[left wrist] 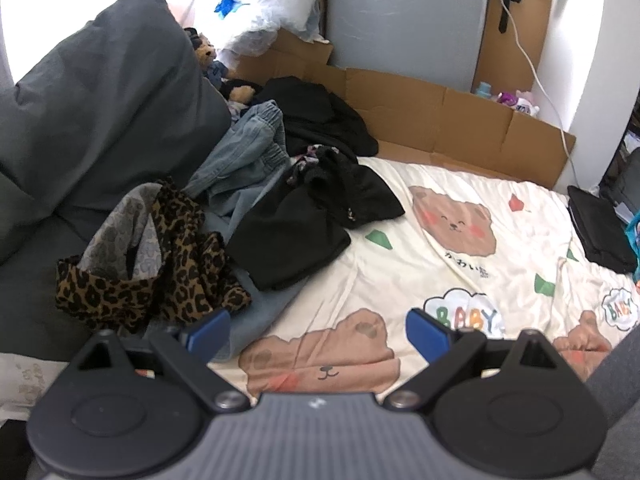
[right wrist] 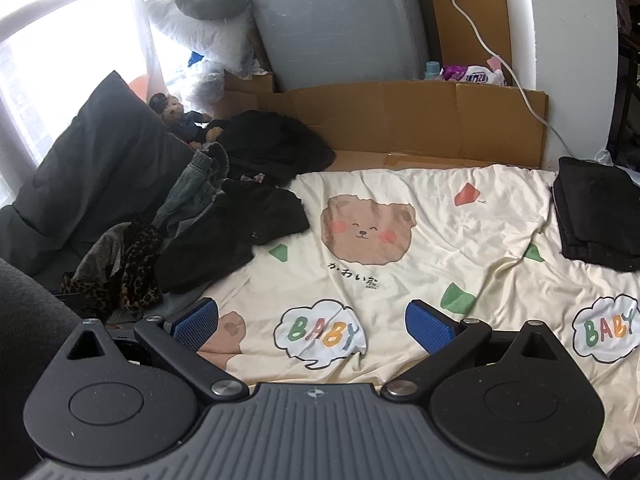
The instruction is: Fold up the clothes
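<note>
A heap of unfolded clothes lies on the left of the bed: a leopard-print garment [left wrist: 160,280] [right wrist: 132,272], blue jeans [left wrist: 244,152] [right wrist: 196,188] and black garments [left wrist: 312,212] [right wrist: 240,232]. A folded black garment [left wrist: 600,228] [right wrist: 596,216] rests at the right edge. My left gripper [left wrist: 318,334] hovers open over the cream bear-print quilt [left wrist: 400,264], its left pad near the leopard fabric. Also open with nothing held, my right gripper [right wrist: 312,326] hangs above the quilt [right wrist: 420,240].
A dark grey pillow [left wrist: 100,104] [right wrist: 92,160] leans at the left. Flattened cardboard [left wrist: 440,120] [right wrist: 400,120] lines the far edge of the bed. A small teddy bear [left wrist: 212,60] [right wrist: 176,114] and a white cable [left wrist: 532,64] [right wrist: 488,48] are behind.
</note>
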Motion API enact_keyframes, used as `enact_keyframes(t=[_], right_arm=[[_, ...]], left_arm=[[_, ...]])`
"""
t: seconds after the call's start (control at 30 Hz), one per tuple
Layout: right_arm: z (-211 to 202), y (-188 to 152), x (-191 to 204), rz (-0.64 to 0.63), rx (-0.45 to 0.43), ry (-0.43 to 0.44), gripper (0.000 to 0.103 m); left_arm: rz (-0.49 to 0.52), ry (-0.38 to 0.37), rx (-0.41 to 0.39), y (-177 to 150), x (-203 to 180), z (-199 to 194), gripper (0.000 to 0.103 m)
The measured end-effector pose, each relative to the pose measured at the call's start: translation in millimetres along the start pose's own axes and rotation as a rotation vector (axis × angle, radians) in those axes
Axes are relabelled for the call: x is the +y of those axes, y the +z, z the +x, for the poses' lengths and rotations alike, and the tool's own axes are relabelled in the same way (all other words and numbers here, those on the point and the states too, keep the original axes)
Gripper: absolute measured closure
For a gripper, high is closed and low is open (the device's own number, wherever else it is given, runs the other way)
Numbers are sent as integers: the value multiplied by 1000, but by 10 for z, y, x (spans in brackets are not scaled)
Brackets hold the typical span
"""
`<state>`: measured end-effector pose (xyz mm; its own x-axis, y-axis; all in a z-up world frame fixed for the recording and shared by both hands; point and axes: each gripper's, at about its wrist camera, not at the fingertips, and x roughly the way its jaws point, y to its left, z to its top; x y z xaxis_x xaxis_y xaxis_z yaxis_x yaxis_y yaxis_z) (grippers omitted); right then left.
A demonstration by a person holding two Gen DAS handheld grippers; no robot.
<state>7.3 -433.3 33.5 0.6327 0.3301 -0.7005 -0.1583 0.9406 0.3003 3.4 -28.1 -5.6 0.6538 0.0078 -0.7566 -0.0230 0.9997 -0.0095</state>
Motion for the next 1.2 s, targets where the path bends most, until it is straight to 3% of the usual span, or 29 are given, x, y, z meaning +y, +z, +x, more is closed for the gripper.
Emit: enact_keyframes(t=[0.6, 1.2], right_arm=[[453, 54, -177, 14, 10, 11, 1], [1095, 100, -627, 117, -25, 67, 1]], left_arm=[[16, 29, -17, 334, 151, 414, 7], [80, 7, -107, 907, 105, 1400, 7]])
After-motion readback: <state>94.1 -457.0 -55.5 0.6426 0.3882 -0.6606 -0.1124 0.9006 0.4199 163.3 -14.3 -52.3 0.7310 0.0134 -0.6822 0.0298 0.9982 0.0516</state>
